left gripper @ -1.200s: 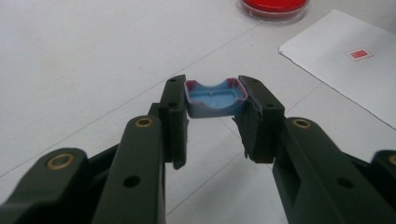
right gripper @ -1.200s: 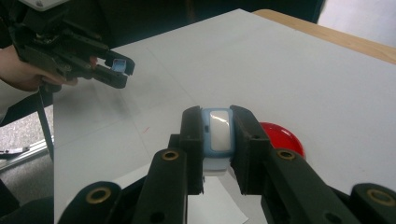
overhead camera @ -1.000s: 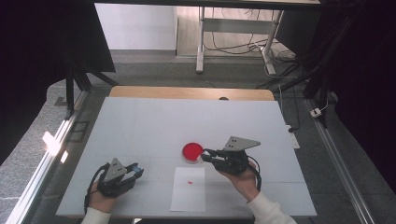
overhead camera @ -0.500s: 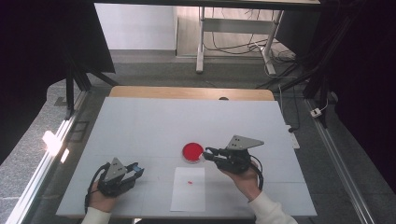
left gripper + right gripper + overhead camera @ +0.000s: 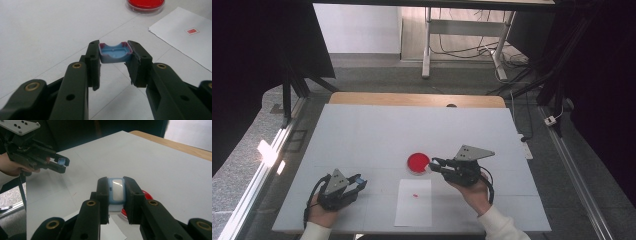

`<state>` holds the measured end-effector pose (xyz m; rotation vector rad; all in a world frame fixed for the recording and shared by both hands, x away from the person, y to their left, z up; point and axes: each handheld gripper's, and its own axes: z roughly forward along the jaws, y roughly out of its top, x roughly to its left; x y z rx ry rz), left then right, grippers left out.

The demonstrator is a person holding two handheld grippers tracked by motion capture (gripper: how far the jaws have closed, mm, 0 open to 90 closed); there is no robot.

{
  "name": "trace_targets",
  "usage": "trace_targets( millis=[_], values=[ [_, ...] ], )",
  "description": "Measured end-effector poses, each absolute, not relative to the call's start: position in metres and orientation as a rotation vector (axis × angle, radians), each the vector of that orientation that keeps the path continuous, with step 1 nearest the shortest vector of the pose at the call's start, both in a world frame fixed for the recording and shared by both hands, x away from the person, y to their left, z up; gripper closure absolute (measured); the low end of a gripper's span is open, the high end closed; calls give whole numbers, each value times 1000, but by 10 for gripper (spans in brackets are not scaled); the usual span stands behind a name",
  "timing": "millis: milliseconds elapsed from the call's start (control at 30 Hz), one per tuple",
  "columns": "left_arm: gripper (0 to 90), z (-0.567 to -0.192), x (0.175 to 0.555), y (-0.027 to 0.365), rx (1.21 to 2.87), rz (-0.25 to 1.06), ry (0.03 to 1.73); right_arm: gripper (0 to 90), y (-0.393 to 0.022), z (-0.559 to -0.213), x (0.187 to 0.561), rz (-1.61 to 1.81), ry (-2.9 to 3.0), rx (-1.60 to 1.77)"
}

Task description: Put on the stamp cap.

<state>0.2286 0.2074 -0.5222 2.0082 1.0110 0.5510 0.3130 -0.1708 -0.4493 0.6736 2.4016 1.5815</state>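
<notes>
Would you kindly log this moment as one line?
left gripper: shut on blue cap | right gripper: shut on blue stamp | red dish: on table

A red-filled clear dish (image 5: 418,163), a white sheet (image 5: 414,202) with a small red mark (image 5: 414,194), and a blue cap (image 5: 115,52) edged in red are seen.

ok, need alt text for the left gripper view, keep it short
The left gripper is shut on a small blue cap with a reddish rim, held open side up just above the white table. Beyond it stand a red-filled dish and a white sheet printed with a small red mark.
</notes>
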Motion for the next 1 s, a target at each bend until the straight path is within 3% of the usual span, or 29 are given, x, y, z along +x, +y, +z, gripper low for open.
trace_targets(
  millis=[1000],
  values=[
    [643, -517, 242, 173, 2047, 539, 921, 751, -169, -450, 312, 1580, 2407, 668]
  ],
)
